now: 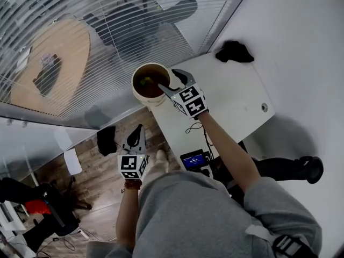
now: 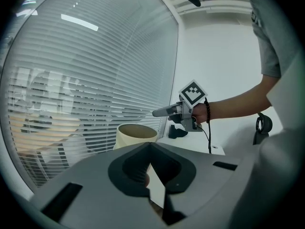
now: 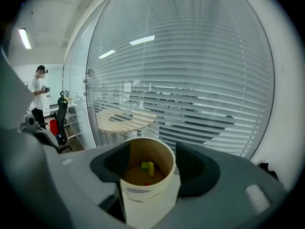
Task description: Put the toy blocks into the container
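The container's [image 3: 145,194] base is cut off by the right gripper's [image 3: 150,147] own body in the right gripper view, and in the left gripper view its lower half sits behind the left gripper [image 2: 150,146]. A small red bit on the container's floor is too tiny to make out. Under the white table [image 1: 236,98], a device with a lit blue screen [image 1: 194,159] is half hidden by the person's arm.

The container is a cream cylinder with a brown inside, standing upright on the table's corner nearest the glass wall. Inside it lie the toy blocks [image 3: 147,166], a yellow one and a green one touching each other near the middle of the floor.

The right gripper's claw is spread wide with nothing pinched. In the head view it hangs at the container's rim, one jaw reaching over the opening and the other outside the rim. The left gripper's claw is pressed together at the tips and holds nothing; it hangs off the table's edge, over the wooden floor, well apart from the container.

A black object [image 1: 234,51] lies at the table's far edge, well apart from the container. Slatted blinds [image 1: 118,31] cover the glass just beside the container, and through them a round wooden table [image 1: 51,69] shows
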`<action>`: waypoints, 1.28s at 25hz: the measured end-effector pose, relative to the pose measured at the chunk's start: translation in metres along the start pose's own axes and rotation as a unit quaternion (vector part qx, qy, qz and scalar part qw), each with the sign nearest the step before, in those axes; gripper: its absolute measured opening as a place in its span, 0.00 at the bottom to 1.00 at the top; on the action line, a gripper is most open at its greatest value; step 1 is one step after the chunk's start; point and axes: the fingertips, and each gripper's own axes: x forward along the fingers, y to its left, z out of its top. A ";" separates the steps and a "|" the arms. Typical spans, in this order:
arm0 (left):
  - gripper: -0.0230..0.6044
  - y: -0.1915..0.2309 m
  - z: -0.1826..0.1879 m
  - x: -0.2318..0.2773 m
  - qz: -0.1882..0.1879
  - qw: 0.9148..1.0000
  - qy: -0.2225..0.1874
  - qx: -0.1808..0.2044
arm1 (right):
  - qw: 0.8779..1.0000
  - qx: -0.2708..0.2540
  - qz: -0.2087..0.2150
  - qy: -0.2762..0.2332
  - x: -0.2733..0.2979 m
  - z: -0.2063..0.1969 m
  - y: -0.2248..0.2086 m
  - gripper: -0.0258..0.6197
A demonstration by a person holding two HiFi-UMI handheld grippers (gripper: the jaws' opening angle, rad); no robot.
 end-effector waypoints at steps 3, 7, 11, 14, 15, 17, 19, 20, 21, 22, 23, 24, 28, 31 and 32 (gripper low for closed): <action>0.05 -0.004 0.010 0.005 -0.009 1.000 -0.007 0.006 | 1.000 0.000 -0.010 -0.029 -0.028 0.005 0.000 0.47; 0.05 -0.015 0.028 0.020 -0.030 0.999 -0.019 0.022 | 0.998 0.011 -0.032 -0.058 -0.063 0.003 -0.006 0.41; 0.05 -0.027 0.043 0.031 -0.049 0.998 -0.028 0.039 | 0.994 0.015 -0.062 -0.085 -0.098 -0.002 -0.006 0.36; 0.05 -0.038 0.054 0.037 -0.062 0.996 -0.038 0.049 | 0.991 0.013 -0.088 -0.103 -0.120 -0.005 -0.006 0.30; 0.05 -0.043 0.058 0.039 -0.067 0.995 -0.042 0.053 | 0.989 0.015 -0.097 -0.108 -0.127 -0.005 -0.007 0.26; 0.05 -0.053 0.066 0.043 -0.079 0.994 -0.050 0.059 | 0.986 0.026 -0.110 -0.118 -0.139 -0.007 -0.007 0.25; 0.05 -0.065 0.075 0.049 -0.095 0.992 -0.056 0.068 | 0.984 0.037 -0.124 -0.125 -0.150 -0.009 -0.008 0.23; 0.05 -0.071 0.079 0.052 -0.103 0.990 -0.059 0.073 | 0.982 0.042 -0.131 -0.126 -0.156 -0.010 -0.008 0.22; 0.05 -0.076 0.083 0.054 -0.111 0.989 -0.061 0.078 | 0.981 0.047 -0.138 -0.127 -0.161 -0.012 -0.007 0.21; 0.05 -0.081 0.088 0.056 -0.118 0.988 -0.064 0.082 | 0.980 0.051 -0.143 -0.128 -0.166 -0.013 -0.007 0.21; 0.05 -0.086 0.092 0.057 -0.123 0.986 -0.068 0.084 | 0.979 0.054 -0.149 -0.128 -0.171 -0.015 -0.006 0.19; 0.05 -0.089 0.095 0.059 -0.128 0.986 -0.072 0.086 | 0.978 0.055 -0.155 -0.126 -0.175 -0.019 -0.005 0.19; 0.05 -0.103 0.101 0.063 -0.139 0.983 -0.082 0.086 | 0.975 0.057 -0.181 -0.117 -0.191 -0.037 -0.004 0.11; 0.05 -0.114 0.097 0.061 -0.147 0.982 -0.079 0.085 | 0.974 0.063 -0.190 -0.109 -0.201 -0.049 0.000 0.08; 0.05 -0.117 0.096 0.061 -0.149 0.982 -0.078 0.084 | 0.973 0.064 -0.193 -0.107 -0.204 -0.053 0.000 0.08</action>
